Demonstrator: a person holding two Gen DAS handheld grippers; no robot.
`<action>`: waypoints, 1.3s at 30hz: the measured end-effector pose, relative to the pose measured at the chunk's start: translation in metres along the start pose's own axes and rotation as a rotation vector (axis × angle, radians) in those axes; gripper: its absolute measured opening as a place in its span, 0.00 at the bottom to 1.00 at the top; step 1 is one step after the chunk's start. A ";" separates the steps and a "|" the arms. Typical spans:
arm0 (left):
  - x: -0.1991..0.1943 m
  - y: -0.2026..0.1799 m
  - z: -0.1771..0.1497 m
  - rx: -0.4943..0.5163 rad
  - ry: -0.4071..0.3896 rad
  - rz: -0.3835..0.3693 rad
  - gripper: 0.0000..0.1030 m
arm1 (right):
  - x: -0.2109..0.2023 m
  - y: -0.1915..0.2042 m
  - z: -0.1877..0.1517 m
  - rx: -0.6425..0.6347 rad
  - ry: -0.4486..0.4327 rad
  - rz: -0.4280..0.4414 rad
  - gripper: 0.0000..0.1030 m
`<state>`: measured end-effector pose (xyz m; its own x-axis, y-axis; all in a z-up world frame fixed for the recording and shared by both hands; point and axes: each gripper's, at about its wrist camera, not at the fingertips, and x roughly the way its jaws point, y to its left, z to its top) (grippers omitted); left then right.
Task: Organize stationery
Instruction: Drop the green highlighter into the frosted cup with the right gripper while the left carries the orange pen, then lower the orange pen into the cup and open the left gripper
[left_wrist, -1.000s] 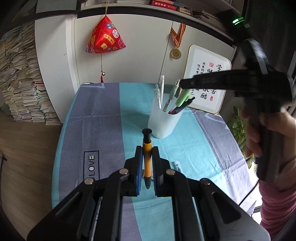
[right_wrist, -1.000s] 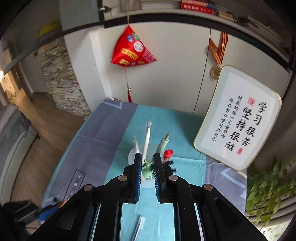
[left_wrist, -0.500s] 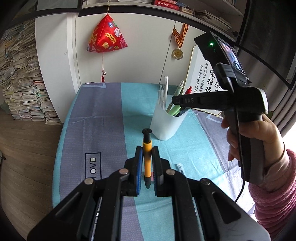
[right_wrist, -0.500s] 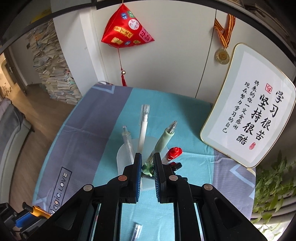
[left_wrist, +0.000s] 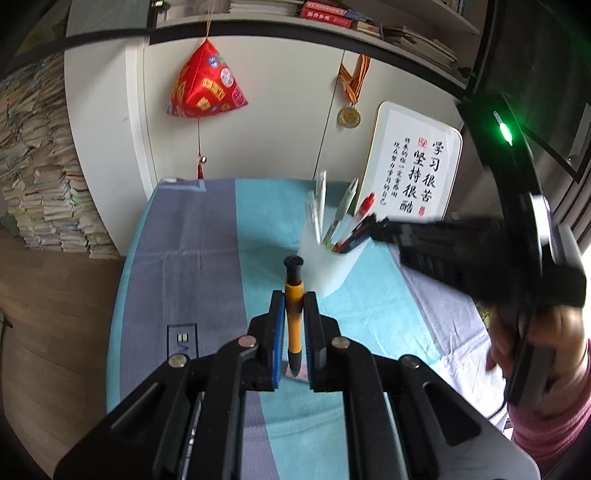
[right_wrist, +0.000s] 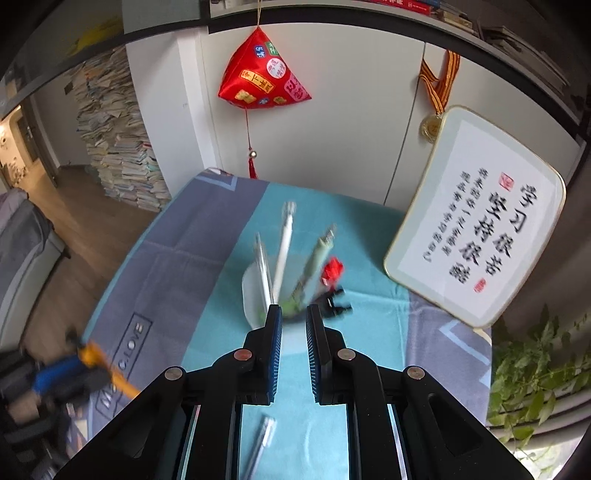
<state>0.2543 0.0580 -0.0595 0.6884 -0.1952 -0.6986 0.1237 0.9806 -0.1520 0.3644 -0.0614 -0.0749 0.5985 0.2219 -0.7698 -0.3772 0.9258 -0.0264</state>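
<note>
My left gripper is shut on an orange pen with a black cap, held upright above the blue-and-teal cloth. Just beyond it stands a white cup holding several pens. My right gripper is at the cup's near rim, and its tips are shut on the lower part of a pale green pen that leans in the cup. In the left wrist view the right gripper reaches in from the right, blurred, with a hand on its handle.
A clear pen lies on the cloth near me. A framed calligraphy board leans against the wall at the back right. A red ornament and a medal hang above. A plant is on the right and book stacks on the left.
The right gripper has swung from above the cup down to its right rim, still on the green pen. The left gripper with the orange pen has kept still.
</note>
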 end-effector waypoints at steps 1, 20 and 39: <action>-0.001 -0.002 0.004 0.002 -0.006 -0.001 0.08 | -0.003 -0.002 -0.005 -0.001 0.002 -0.004 0.13; 0.032 -0.038 0.090 0.026 -0.133 -0.029 0.08 | -0.020 -0.041 -0.064 0.038 0.042 -0.033 0.13; 0.089 -0.055 0.077 0.131 -0.119 0.063 0.08 | -0.004 -0.038 -0.081 0.024 0.084 0.026 0.13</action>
<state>0.3639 -0.0121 -0.0598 0.7767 -0.1377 -0.6147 0.1644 0.9863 -0.0134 0.3192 -0.1227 -0.1226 0.5271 0.2203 -0.8208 -0.3739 0.9274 0.0088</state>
